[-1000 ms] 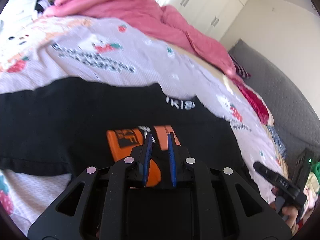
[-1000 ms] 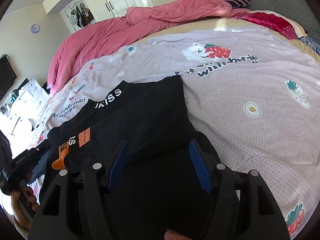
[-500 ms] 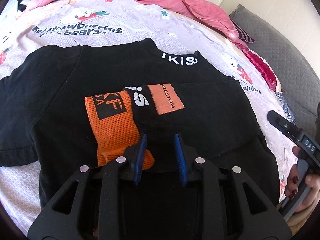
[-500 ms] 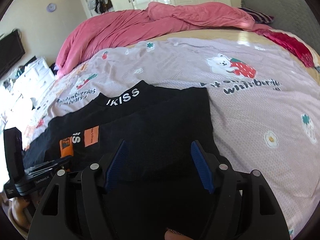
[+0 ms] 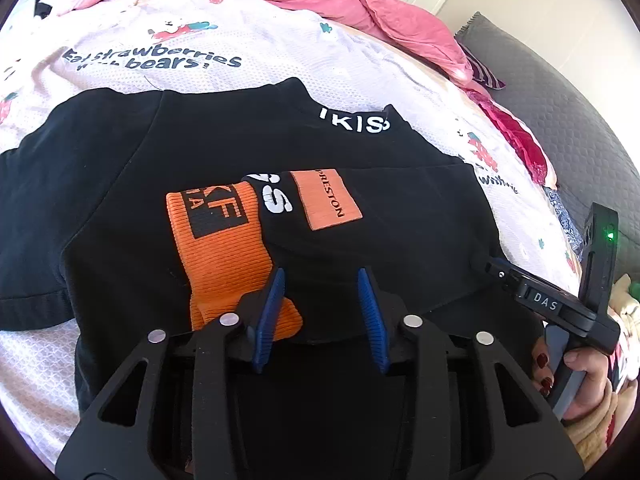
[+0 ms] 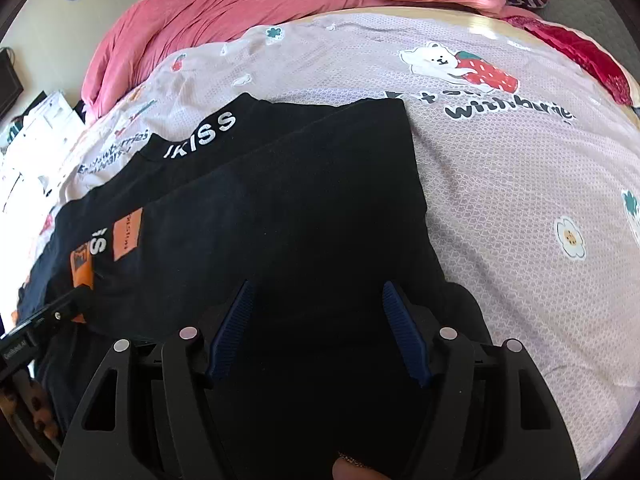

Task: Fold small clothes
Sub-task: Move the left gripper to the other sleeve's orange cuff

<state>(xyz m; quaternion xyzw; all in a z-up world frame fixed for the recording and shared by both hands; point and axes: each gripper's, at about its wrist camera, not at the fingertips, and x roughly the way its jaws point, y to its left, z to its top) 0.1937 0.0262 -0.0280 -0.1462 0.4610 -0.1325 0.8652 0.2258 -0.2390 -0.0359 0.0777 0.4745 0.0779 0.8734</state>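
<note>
A black shirt [image 5: 200, 140] with white collar lettering [image 5: 354, 122] lies spread on the bed. One sleeve is folded across its body, ending in an orange cuff [image 5: 220, 248] beside an orange patch [image 5: 328, 200]. My left gripper [image 5: 320, 280] hovers at the cuff's near end. Its jaws are opening, and the sleeve's edge lies between the pads without being pressed. My right gripper [image 6: 318, 288] stands open above the shirt's [image 6: 320, 200] folded right side, gripping nothing. A hand holds the right gripper [image 5: 540, 300] at the shirt's edge in the left wrist view.
A crumpled pink duvet [image 6: 240, 8] is heaped along the far side of the bed. The printed bedsheet [image 6: 500, 200] stretches to the right of the shirt. A red cloth [image 5: 516, 136] and a grey padded headboard [image 5: 560, 100] lie beyond the right edge.
The left jaws went from shut on the lifted sleeve to apart, and the sleeve now lies flat across the shirt. The right gripper shifted sideways and lower over the shirt.
</note>
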